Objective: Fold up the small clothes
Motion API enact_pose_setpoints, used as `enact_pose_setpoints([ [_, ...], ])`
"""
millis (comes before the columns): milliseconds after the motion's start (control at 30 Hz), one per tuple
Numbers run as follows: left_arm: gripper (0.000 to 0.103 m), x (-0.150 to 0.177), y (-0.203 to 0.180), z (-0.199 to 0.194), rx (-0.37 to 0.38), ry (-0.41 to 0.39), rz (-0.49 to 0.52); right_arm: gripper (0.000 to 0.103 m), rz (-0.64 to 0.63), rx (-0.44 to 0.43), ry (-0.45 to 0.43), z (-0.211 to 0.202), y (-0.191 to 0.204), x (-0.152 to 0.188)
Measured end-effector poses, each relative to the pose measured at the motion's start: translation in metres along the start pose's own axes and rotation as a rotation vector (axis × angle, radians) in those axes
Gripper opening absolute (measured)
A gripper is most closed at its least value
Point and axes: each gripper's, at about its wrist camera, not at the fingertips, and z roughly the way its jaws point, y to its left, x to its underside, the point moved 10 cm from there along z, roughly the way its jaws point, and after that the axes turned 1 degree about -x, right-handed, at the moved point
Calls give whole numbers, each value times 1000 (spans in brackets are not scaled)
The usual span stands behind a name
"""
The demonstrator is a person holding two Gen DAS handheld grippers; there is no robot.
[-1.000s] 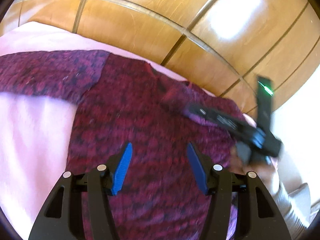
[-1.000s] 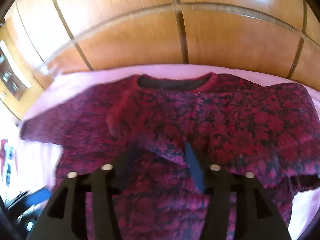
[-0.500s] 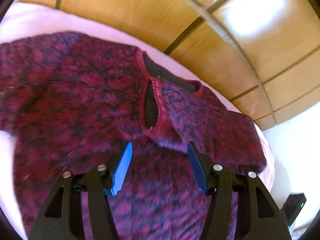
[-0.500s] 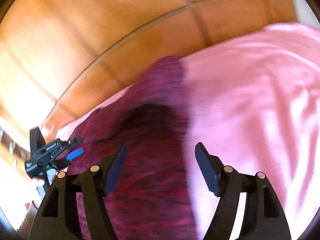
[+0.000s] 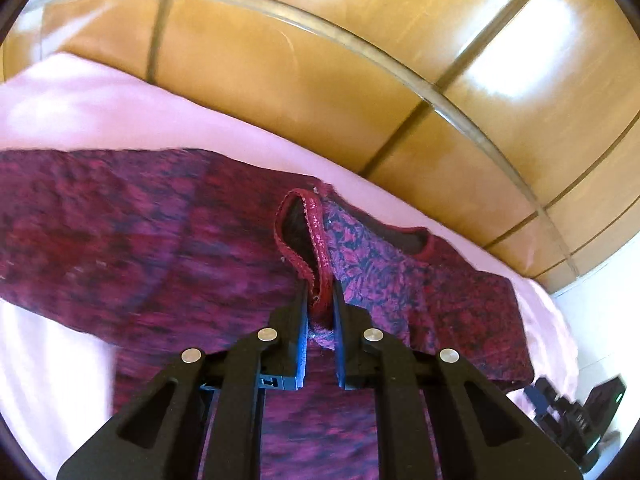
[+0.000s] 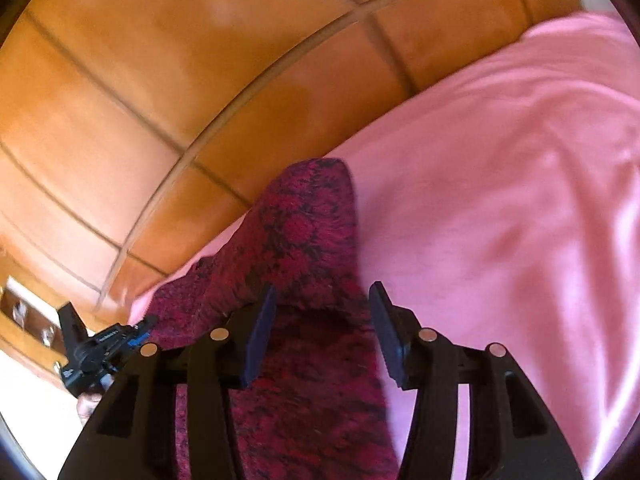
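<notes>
The sweater point(image 5: 168, 248), dark red and purple knit, lies spread on a pink bed point(image 5: 100, 112) and fills the middle band of the left wrist view from the left edge to the lower right. One sleeve point(image 5: 400, 264) is folded in over the chest, its red cuff point(image 5: 316, 240) standing open as a loop just left of centre. The left claw point(image 5: 320, 300) is pressed together on the lower end of that cuff, a strip of red trim pinched between its two fingers. The collar point(image 5: 416, 240) shows as a dark curve right of the cuff. Behind the bed, across the top of the frame, runs a panelled wooden headboard point(image 5: 320, 60). In the lower right corner the right claw point(image 5: 568, 416) is seen as a black shape beyond the sweater's edge; its state cannot be told from there.

In the right wrist view the right claw point(image 6: 324, 328) is spread wide, fingers apart and holding nothing, low over the other sleeve point(image 6: 308, 240). That sleeve runs from the bottom centre up to a rounded end at mid frame, lying on the bed point(image 6: 500, 200), which takes the whole right half. The left finger is over the knit; the right finger sits at the sleeve's right edge, over pink cloth. The headboard point(image 6: 180, 80) fills the upper left. At the lower left edge the left claw point(image 6: 104, 344) shows small and dark, touching the sweater.
</notes>
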Motion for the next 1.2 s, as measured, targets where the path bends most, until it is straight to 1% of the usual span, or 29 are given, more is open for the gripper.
enact_pose_setpoints([
  [67,10,1,11,-1,-19,1,-2,48,-30,9,26,17,11,4],
  [167,10,2,25,-2,-34,-4,-19,48,-98,64,48,40,24,7],
  [200,10,2,31,-2,-51,-12,-22,47,-116,91,60,48,25,8],
  [267,10,-1,41,-2,-83,-17,-33,40,-155,164,82,61,22,9],
  [300,10,2,40,3,-95,-13,-37,38,-161,196,101,67,17,13],
  [433,10,17,50,14,-132,20,-7,37,-239,224,95,75,16,19],
  [500,10,19,50,13,-130,15,6,37,-258,241,108,75,18,19],
  [533,10,18,47,11,-115,10,0,38,-265,255,116,75,20,18],
  [600,10,16,48,5,-103,-3,0,44,-293,278,104,70,31,11],
  [633,10,14,48,5,-108,-4,6,48,-303,272,85,73,39,5],
  [700,10,14,49,6,-118,-4,6,53,-324,259,61,78,55,-6],
  [767,10,19,50,5,-130,-4,17,53,-343,272,61,90,64,-10],
  [833,12,21,50,10,-162,-2,41,54,-348,299,97,115,64,-9],
  [900,12,22,48,19,-170,1,47,56,-366,345,135,135,57,1],
  [933,14,22,48,20,-166,-7,43,57,-393,365,125,141,56,5],
  [967,15,23,48,18,-158,-12,44,57,-439,386,93,143,57,7],
  [1033,24,21,49,11,-143,-23,34,57,-476,411,76,140,60,9],
  [1067,26,23,53,4,-130,-26,25,58,-476,412,75,137,61,9],
  [1100,35,24,55,-3,-112,-30,11,63,-470,407,71,131,63,10],
  [1133,40,24,59,-11,-87,-40,-17,70,-467,395,63,125,68,11],
  [1167,40,26,61,-19,-57,-45,-37,72,-466,377,49,117,72,12],
  [1200,40,28,70,-30,-48,-47,-65,74,-470,354,27,106,78,16],
])
